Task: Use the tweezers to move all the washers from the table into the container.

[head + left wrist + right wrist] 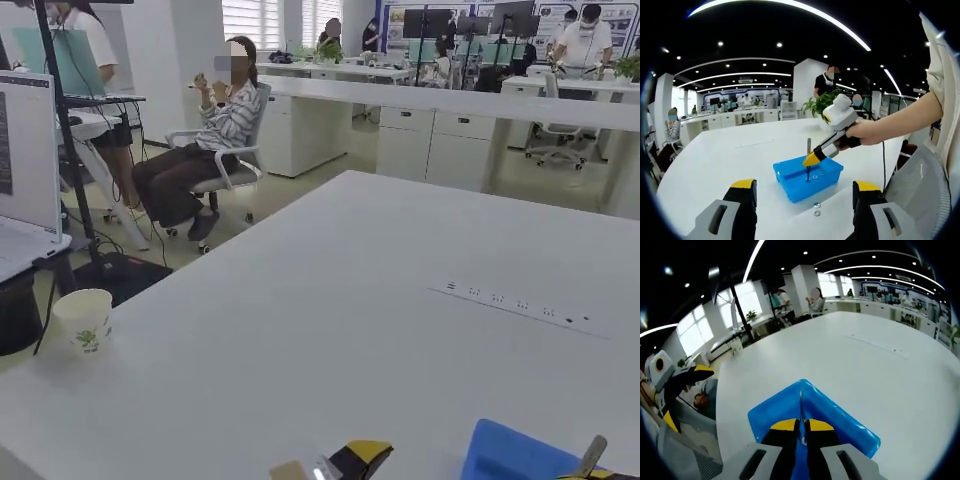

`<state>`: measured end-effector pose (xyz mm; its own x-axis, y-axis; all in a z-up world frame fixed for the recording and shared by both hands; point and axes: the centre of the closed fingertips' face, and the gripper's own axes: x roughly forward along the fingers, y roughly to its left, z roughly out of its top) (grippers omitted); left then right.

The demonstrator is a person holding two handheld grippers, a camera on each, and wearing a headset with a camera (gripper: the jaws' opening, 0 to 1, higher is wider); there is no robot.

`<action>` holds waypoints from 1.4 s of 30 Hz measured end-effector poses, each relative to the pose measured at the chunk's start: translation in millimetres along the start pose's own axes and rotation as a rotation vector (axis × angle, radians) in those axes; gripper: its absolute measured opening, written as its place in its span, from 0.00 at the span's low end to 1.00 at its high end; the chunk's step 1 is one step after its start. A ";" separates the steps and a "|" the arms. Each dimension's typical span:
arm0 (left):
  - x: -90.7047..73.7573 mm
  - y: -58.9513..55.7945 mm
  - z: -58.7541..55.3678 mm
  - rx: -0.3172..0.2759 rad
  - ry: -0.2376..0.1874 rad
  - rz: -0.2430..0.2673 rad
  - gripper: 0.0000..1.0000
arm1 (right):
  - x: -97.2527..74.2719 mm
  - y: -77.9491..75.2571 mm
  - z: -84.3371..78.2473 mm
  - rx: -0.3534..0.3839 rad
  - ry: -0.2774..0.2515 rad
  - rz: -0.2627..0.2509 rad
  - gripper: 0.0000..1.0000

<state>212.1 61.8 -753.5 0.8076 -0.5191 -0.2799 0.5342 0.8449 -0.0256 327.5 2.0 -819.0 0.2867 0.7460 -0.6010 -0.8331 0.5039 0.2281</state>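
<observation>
Two washers (816,205) beside container (799,193) wall

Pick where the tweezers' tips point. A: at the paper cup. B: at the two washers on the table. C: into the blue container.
C: in the left gripper view, the tweezers held in the right claw dip into the blue container.
</observation>
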 end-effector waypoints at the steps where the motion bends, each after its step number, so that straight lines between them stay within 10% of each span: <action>1: 0.1 0.0 0.0 0.001 0.000 0.000 0.79 | 0.1 0.1 -0.4 0.001 0.000 0.000 0.03; 18: -0.1 -0.1 0.1 0.002 0.002 -0.002 0.79 | -6.3 0.0 6.7 0.035 -0.061 0.002 0.03; 42: 1.2 -3.2 -1.7 0.001 0.012 -0.021 0.79 | -39.7 34.6 33.3 0.213 -0.239 0.145 0.04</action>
<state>210.9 58.7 -755.4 0.7935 -0.5349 -0.2904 0.5510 0.8340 -0.0306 303.1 4.3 -761.8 0.2963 0.8845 -0.3604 -0.7632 0.4461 0.4674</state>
